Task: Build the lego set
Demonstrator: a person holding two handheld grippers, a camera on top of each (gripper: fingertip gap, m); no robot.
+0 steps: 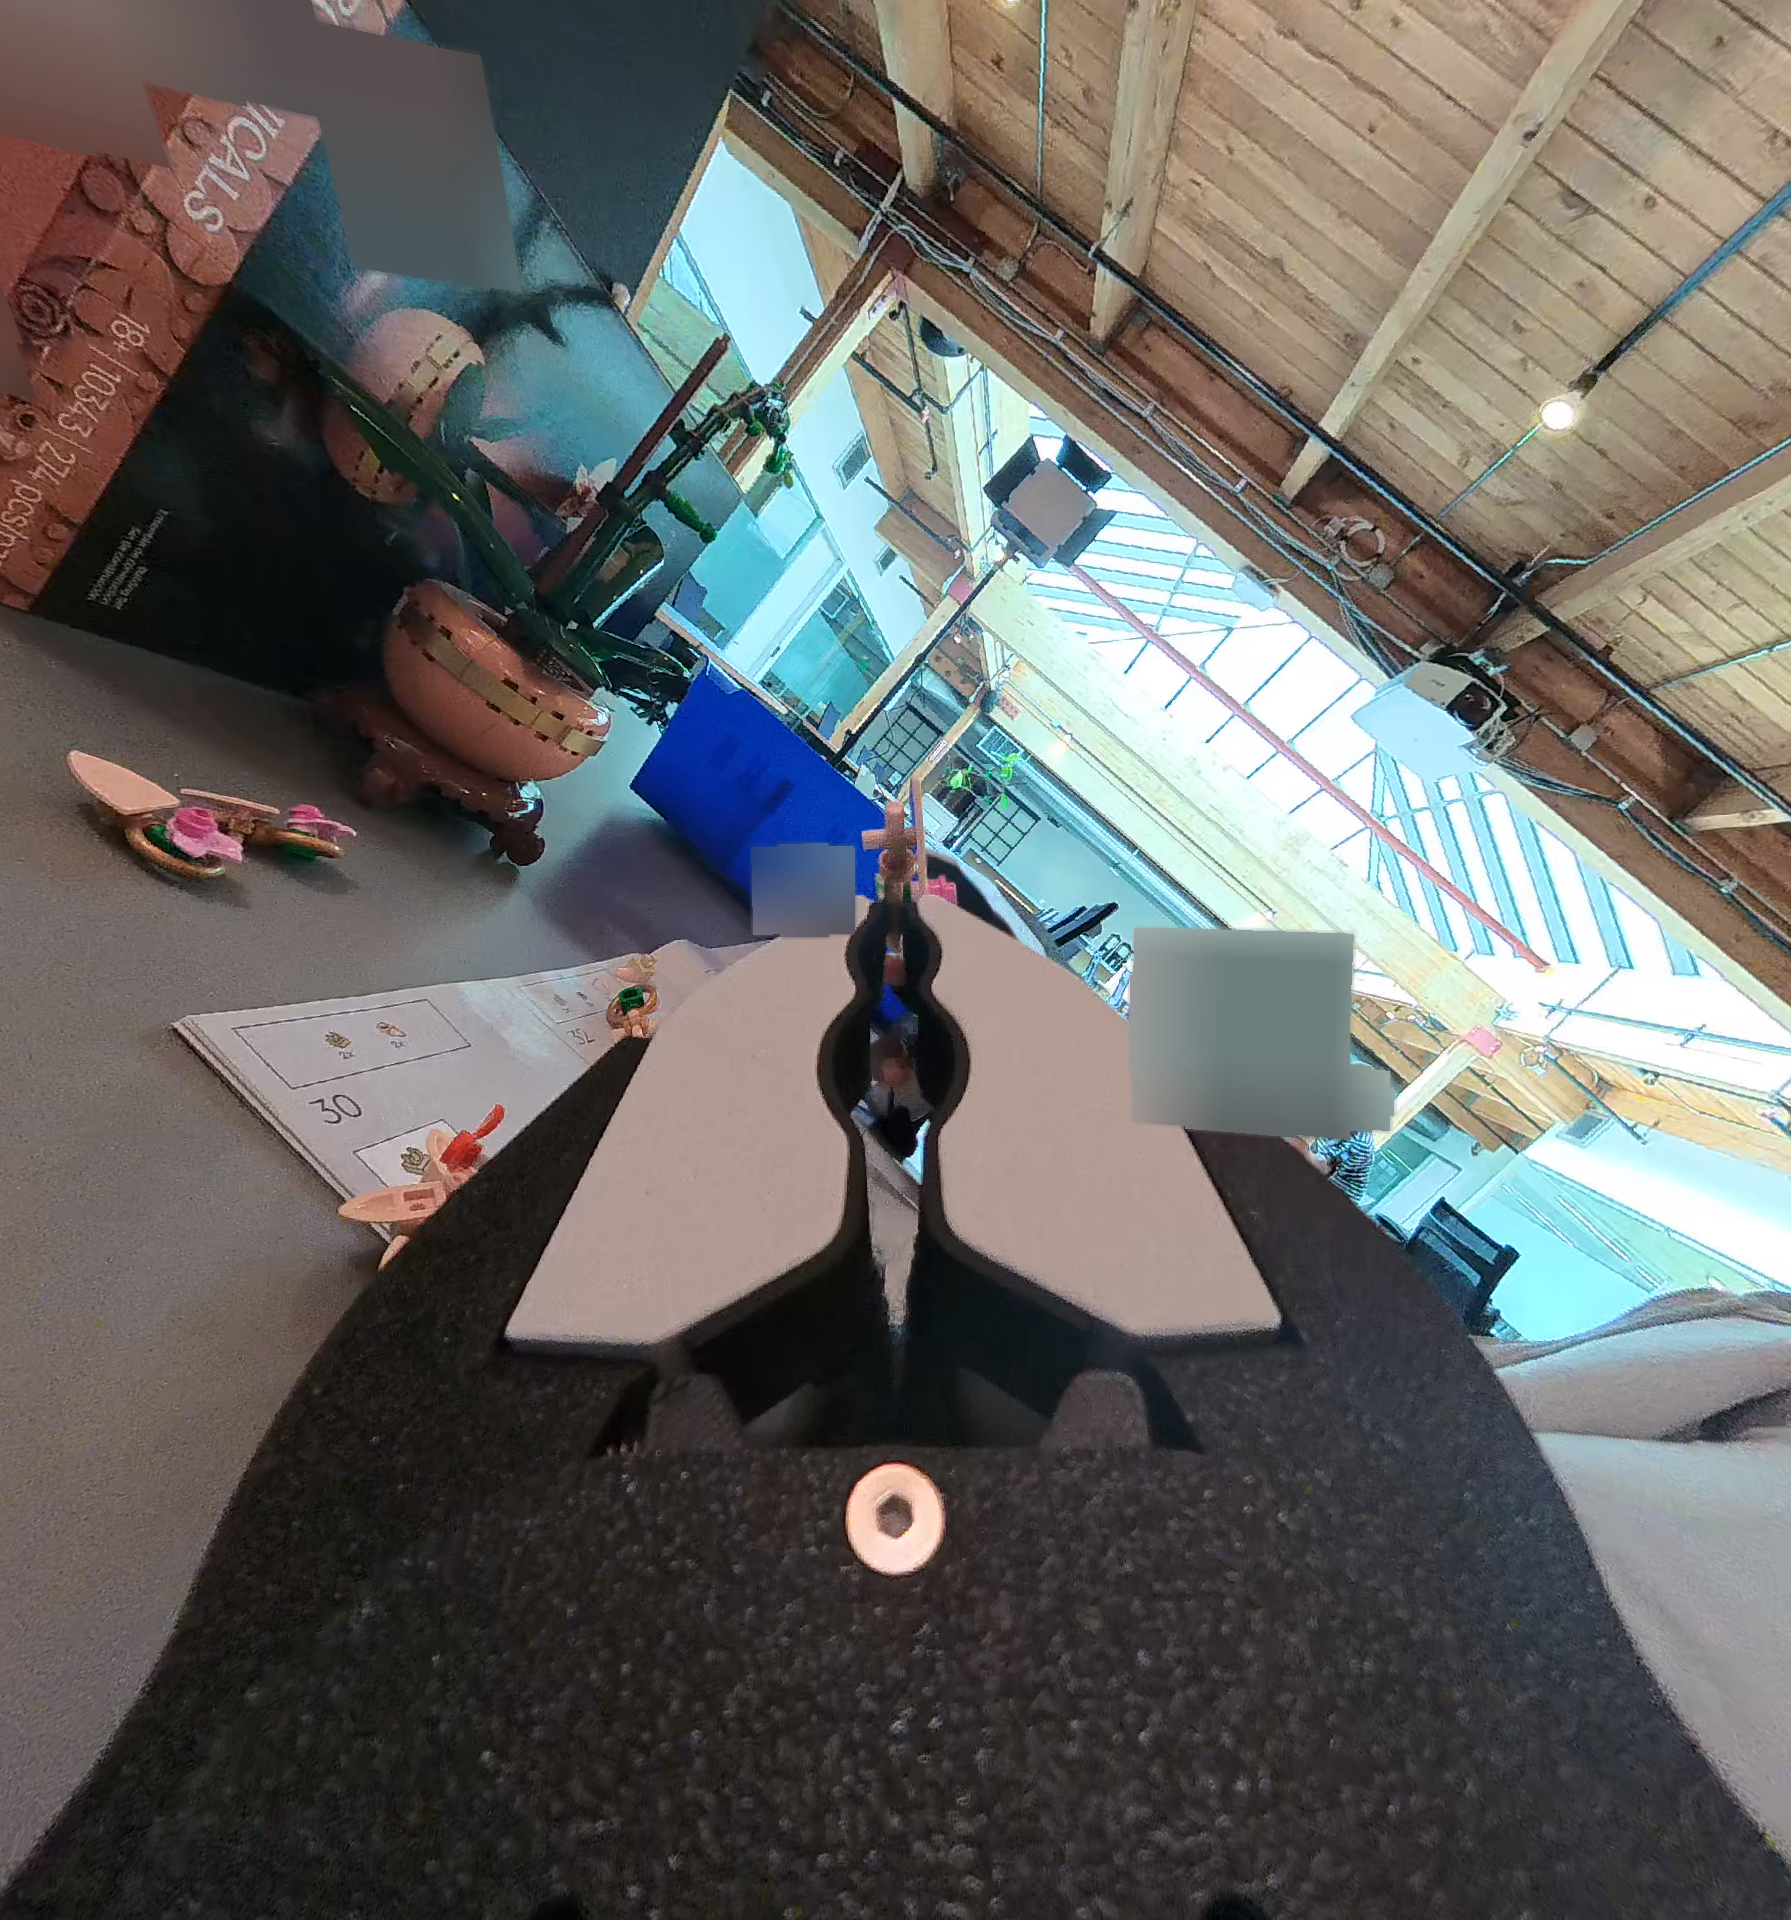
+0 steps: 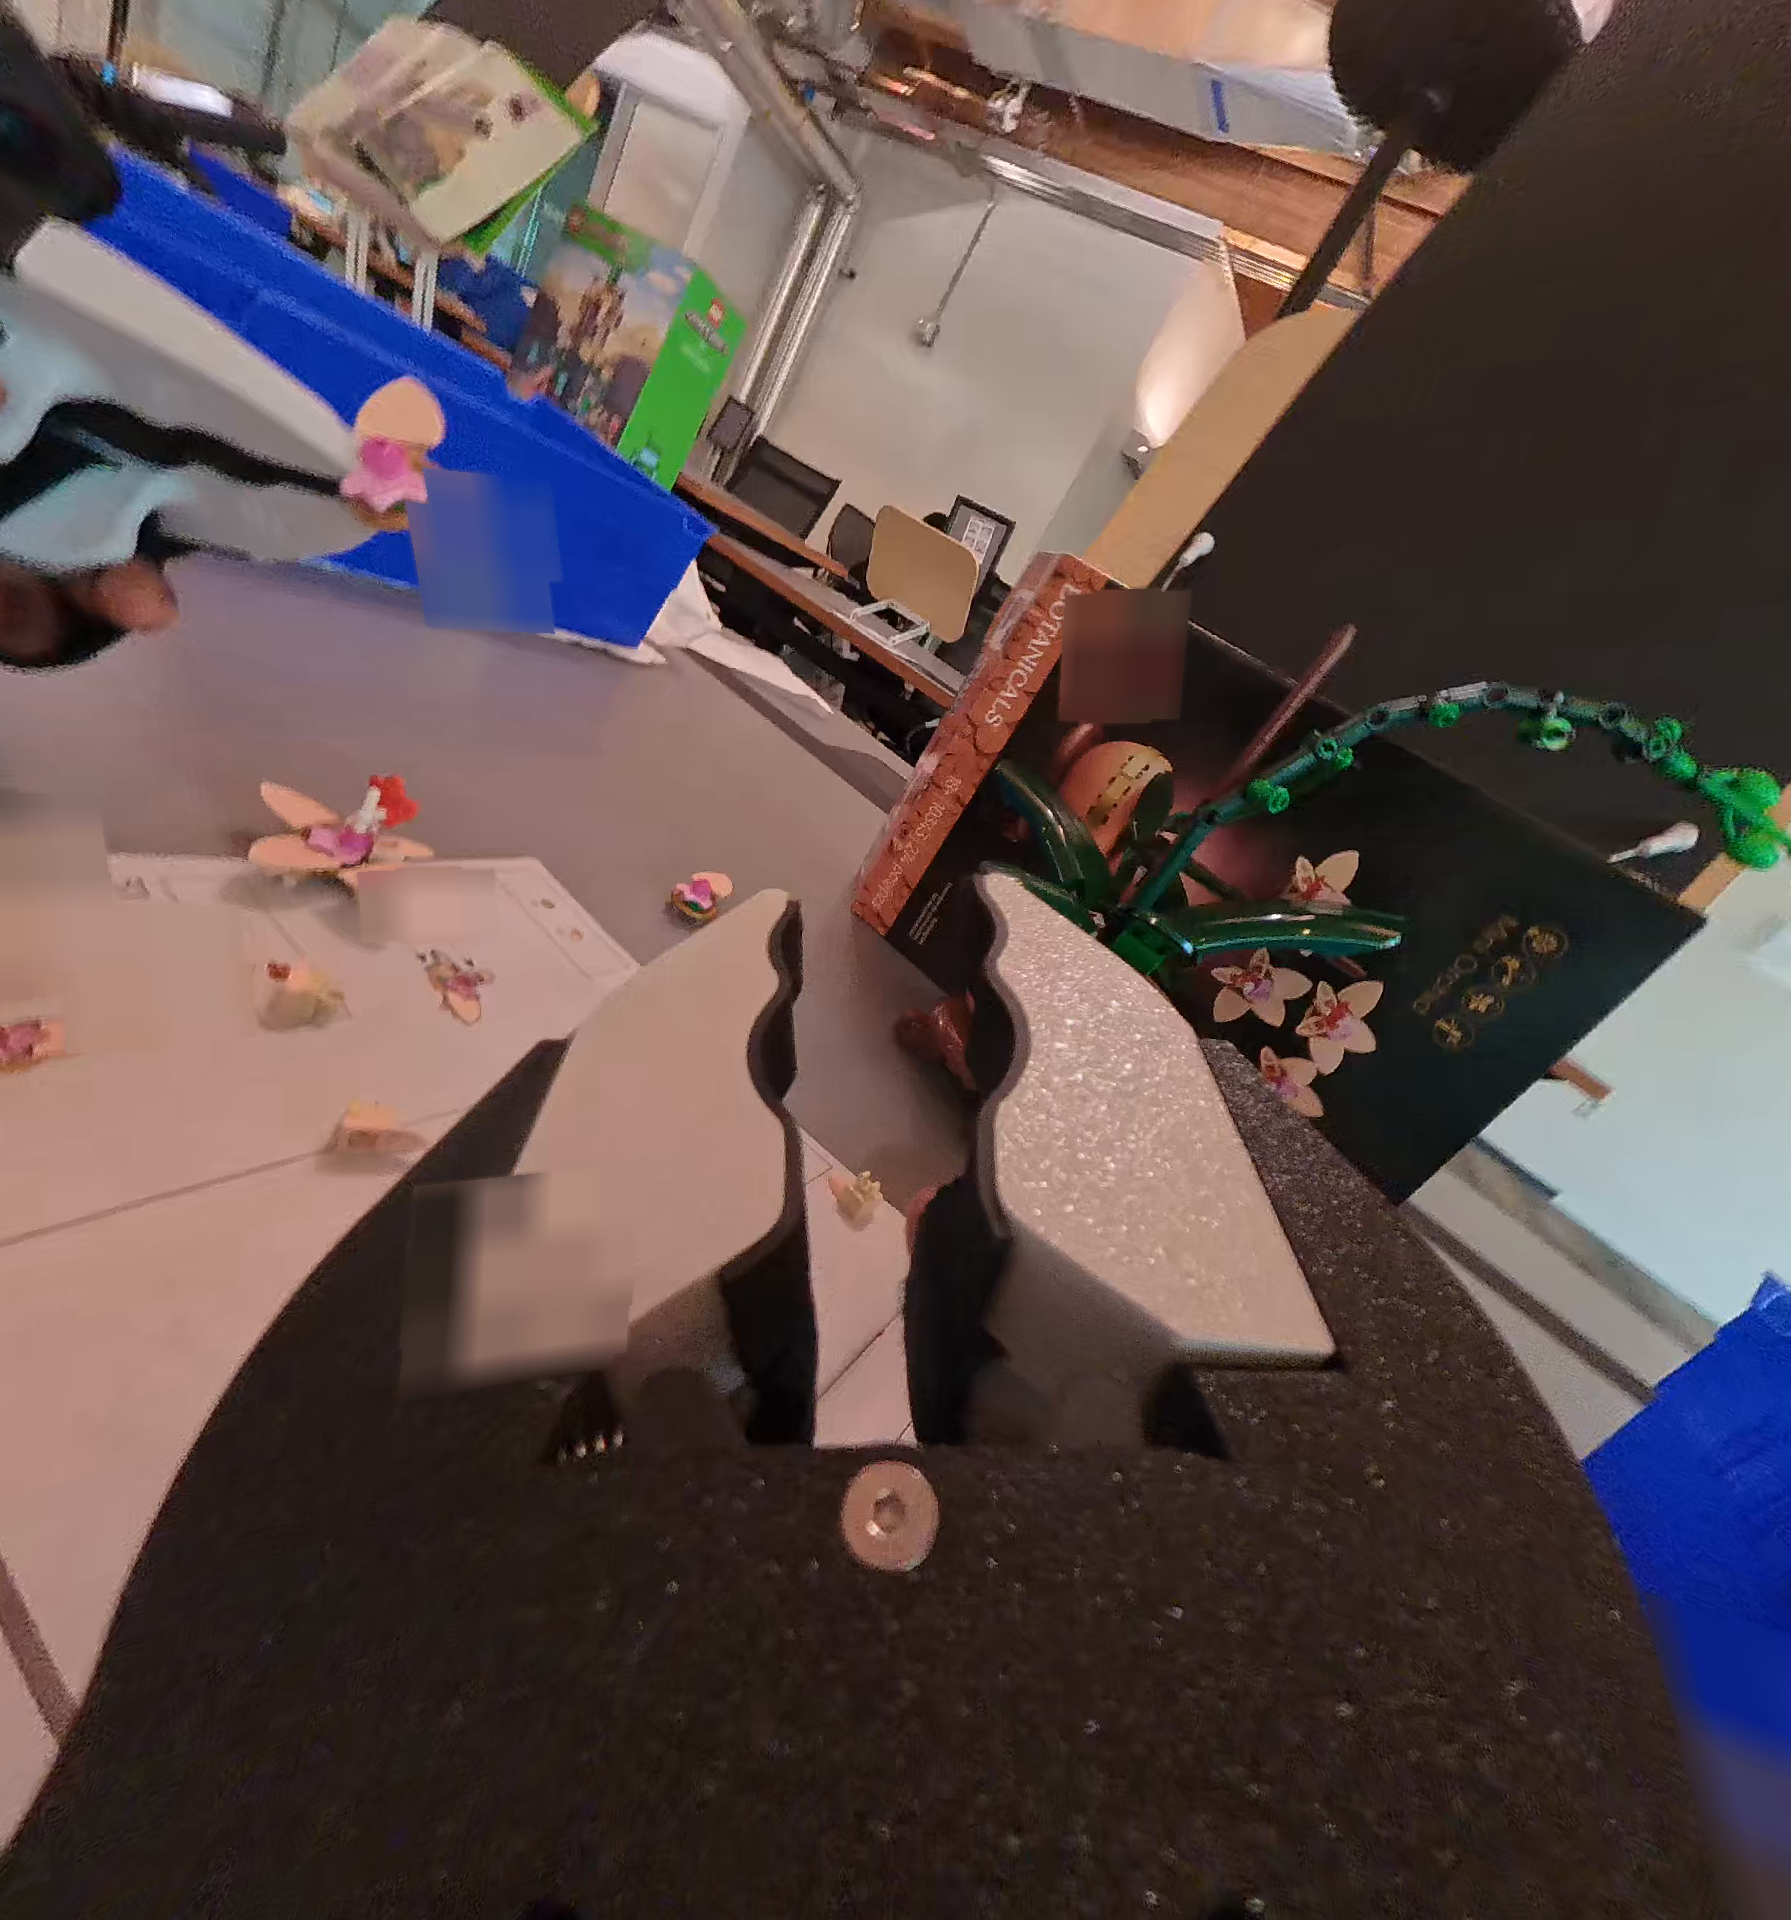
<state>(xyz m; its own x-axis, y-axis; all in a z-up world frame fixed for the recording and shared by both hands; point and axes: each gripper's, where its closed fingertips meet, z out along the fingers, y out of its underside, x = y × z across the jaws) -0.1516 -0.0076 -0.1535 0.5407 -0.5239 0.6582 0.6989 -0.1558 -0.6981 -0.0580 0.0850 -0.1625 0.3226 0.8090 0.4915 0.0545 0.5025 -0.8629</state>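
Note:
My left gripper is shut on a small brick-built flower piece and holds it in the air. A tan cross-shaped end sticks out past the tips. In the right wrist view the same gripper shows at upper left, with the piece's tan petal and pink centre at its tips. My right gripper is open and empty, low over the grey table. It is near the corner of a dark product box. A brick-built orchid plant with a pink pot and green stem stands by the box.
An open instruction booklet lies on the table with several flower pieces on it and around it. More flower pieces lie left of the pot. A blue bin stands at the table's far side. A person's sleeve is at right. The tips of one gripper are about 15 cm away from the tips of the other.

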